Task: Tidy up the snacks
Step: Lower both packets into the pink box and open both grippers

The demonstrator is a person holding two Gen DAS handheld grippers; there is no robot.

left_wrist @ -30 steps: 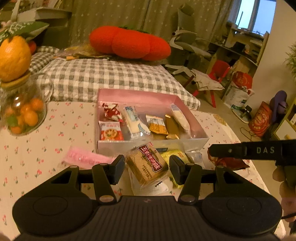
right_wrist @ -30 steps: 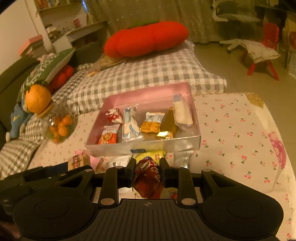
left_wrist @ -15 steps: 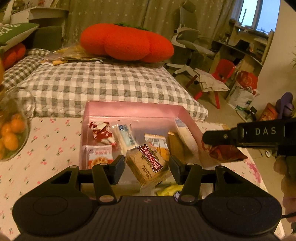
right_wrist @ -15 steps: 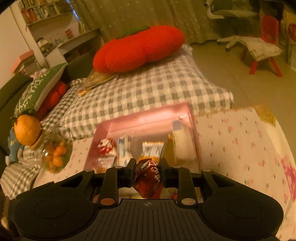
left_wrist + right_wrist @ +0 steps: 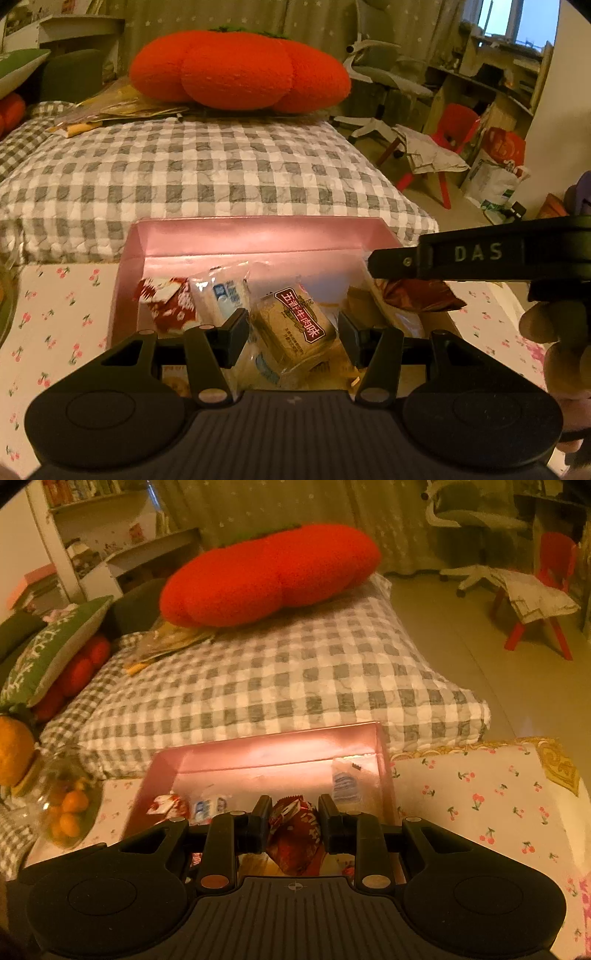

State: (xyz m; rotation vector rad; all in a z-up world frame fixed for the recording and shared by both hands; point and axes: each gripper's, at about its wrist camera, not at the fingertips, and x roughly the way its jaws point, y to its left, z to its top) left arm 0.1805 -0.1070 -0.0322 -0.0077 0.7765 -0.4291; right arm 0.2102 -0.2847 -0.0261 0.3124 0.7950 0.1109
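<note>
In the left wrist view my left gripper (image 5: 291,332) is shut on a beige cracker packet (image 5: 295,328) with a dark red label, held over the near part of the pink box (image 5: 258,225). In the box lie a red-and-white packet (image 5: 166,302) and a white-and-blue packet (image 5: 218,295). My right gripper (image 5: 384,264) reaches in from the right, over the box's right end, with a red snack packet (image 5: 417,295). The right wrist view shows that gripper (image 5: 293,812) shut on the red packet (image 5: 295,834), above the pink box (image 5: 266,738).
The box sits on a cherry-print tablecloth (image 5: 480,794). A glass jar of small oranges (image 5: 66,812) stands to the left. Behind the box are a grey checked cushion (image 5: 277,686) and a red pumpkin pillow (image 5: 269,576). A hand (image 5: 554,332) holds the right gripper.
Both grippers have moved forward over the pink box with their packets still held. The loose snacks in front of the box have dropped out of sight.
</note>
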